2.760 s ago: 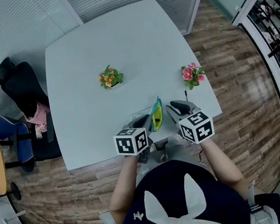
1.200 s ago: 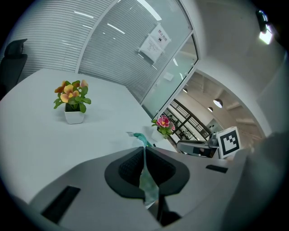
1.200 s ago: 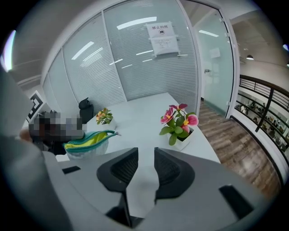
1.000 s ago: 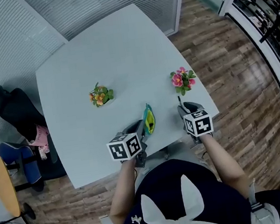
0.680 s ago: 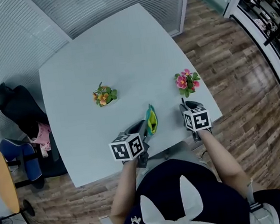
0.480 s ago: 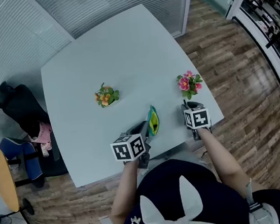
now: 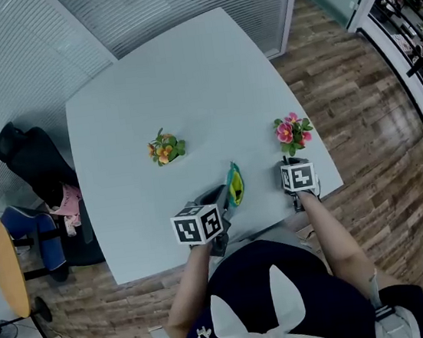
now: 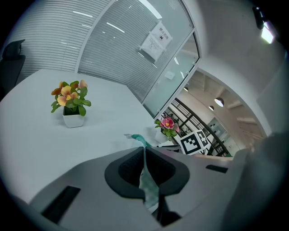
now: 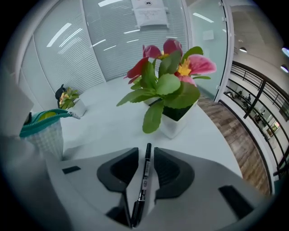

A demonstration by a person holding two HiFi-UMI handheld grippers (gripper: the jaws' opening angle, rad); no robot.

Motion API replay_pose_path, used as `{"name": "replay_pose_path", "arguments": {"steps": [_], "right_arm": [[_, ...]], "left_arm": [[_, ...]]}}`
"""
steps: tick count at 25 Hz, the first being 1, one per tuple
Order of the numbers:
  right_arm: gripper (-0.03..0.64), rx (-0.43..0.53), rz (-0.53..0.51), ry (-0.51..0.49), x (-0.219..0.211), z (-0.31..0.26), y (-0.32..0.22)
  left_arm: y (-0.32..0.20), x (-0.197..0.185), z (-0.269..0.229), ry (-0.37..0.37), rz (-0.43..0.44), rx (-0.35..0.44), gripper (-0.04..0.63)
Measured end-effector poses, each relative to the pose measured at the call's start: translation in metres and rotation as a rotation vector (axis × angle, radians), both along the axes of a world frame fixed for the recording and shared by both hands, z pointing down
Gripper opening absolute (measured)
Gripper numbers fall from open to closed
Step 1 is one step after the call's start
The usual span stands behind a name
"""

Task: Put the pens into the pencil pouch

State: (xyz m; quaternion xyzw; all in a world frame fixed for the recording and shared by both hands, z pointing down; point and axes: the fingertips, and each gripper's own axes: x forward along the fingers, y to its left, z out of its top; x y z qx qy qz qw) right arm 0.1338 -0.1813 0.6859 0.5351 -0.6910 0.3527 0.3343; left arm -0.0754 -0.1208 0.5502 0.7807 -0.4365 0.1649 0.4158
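A teal-rimmed mesh pencil pouch [image 7: 234,184] with a yellow inside stands on edge near the table's front. My left gripper [image 7: 223,196] is shut on its near edge; in the left gripper view the mesh fabric [image 8: 147,180] is pinched between the jaws [image 8: 144,155]. A black pen [image 9: 144,176] lies on the table just in front of the pink flower pot. My right gripper [image 9: 145,152] straddles it, the jaws standing apart on either side of it without pressing. In the head view the right gripper [image 7: 293,163] covers the pen. The pouch [image 9: 43,131] also shows left in the right gripper view.
A pink flower pot [image 7: 292,130] stands right behind the right gripper, close to the table's right edge. An orange flower pot [image 7: 165,148] sits mid-table. The white table [image 7: 146,80] has a black chair [image 7: 32,157] at its left. Wooden floor lies to the right.
My right gripper has sunk toward the table in front of the pink flower pot, coming down round the pen. The left gripper has stayed put, still holding the pouch.
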Motion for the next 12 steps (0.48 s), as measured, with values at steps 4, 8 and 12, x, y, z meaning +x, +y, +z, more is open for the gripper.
{"name": "replay_pose_path", "arguments": {"steps": [4, 8, 12], "right_arm": [[0.114, -0.018, -0.005, 0.032, 0.0015, 0.0073, -0.0004], [0.07, -0.016, 0.001, 0.071, 0.0051, 0.0082, -0.0017], [0.049, -0.02, 0.003, 0.075, 0.0068, 0.0087, -0.0016]], "left_arm": [[-0.0001, 0.0011, 0.0024, -0.002, 0.003, -0.007, 0.031], [-0.0011, -0.0001, 0.0039, 0.002, -0.001, -0.009, 0.031], [-0.001, -0.0007, 0.0062, 0.005, -0.006, -0.013, 0.031]]}}
